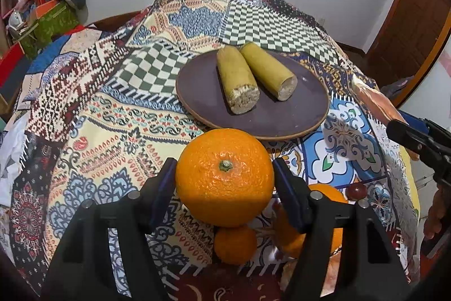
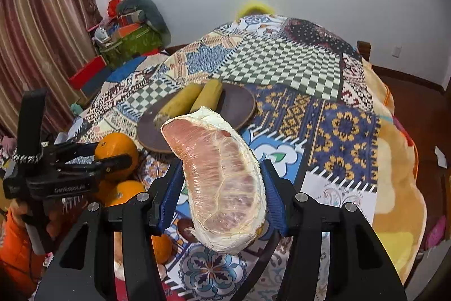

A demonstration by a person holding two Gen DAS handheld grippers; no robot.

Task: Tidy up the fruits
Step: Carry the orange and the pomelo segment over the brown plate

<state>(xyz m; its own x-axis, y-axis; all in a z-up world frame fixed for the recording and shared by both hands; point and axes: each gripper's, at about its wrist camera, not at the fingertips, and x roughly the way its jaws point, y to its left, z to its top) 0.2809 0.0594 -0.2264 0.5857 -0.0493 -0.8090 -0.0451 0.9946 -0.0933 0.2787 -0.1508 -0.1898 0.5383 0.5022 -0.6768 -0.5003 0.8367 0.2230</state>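
Both grippers loaded, plate waiting!
Over the patchwork desk, the dark plate already carries two sugarcane pieces. The right gripper tilts forward, jaws pinching a pomelo wedge; its soft membrane could tear. The left gripper squeezes the orange, level, which might roll out.

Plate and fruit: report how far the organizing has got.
Done: two sugarcane pieces lie on the plate. In hand: the left gripper holds an orange, and the right gripper holds a pomelo segment. Left: smaller oranges on the cloth.
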